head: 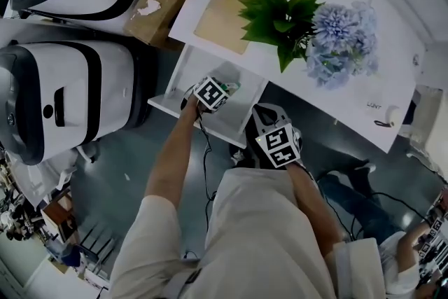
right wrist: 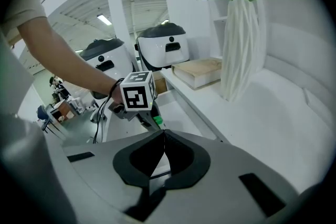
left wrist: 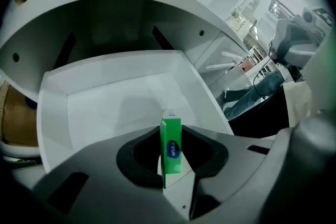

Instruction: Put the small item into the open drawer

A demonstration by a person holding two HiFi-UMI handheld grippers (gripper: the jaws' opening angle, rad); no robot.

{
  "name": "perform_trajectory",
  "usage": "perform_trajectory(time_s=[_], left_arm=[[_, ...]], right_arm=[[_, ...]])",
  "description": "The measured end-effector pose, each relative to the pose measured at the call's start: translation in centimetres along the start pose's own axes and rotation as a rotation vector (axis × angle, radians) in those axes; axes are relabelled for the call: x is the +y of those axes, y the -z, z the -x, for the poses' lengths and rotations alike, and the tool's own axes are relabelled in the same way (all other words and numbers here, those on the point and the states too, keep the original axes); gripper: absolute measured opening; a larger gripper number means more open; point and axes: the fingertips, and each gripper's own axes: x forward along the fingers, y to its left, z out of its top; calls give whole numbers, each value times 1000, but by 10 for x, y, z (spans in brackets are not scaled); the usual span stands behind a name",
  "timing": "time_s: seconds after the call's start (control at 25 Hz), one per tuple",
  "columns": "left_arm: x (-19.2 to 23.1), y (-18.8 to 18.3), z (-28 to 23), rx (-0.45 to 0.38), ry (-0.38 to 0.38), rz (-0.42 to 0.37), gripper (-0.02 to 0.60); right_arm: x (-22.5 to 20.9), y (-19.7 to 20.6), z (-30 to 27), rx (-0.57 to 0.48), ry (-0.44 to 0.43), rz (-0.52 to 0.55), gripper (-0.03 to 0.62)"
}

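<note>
My left claw pinches the little green box just over the open drawer (right claw closed, empty). Placing step, I'd say: next, lower gently, then release.

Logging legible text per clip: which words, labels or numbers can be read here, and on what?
Green box: white print on a blue oval, too small to read.
White tabletop: short dark print near its right end, too blurred to read.
No text here reads clearly enough to quote.
</note>
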Motion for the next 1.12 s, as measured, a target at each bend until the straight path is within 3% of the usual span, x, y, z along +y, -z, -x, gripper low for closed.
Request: perform_trajectory(time_s=[0.36, 0.72, 0.92, 1.04, 1.12], left_arm=[[31, -2, -14, -48, -31, 74, 153], [59, 2, -29, -71, -63, 112, 230], [80, -6, -26, -90, -142, 75, 273], [77, 4, -46, -66, -112, 103, 296], [86, 10, -53, -33, -183, 77, 304]], right_arm=[[3, 6, -4, -13, -14, -44, 26], [15, 21, -12, 47, -65, 0, 26], [15, 32, -15, 73, -72, -17, 26], [12, 29, -16, 62, -65, -47, 26], [12, 26, -18, 57, -60, -51, 26]])
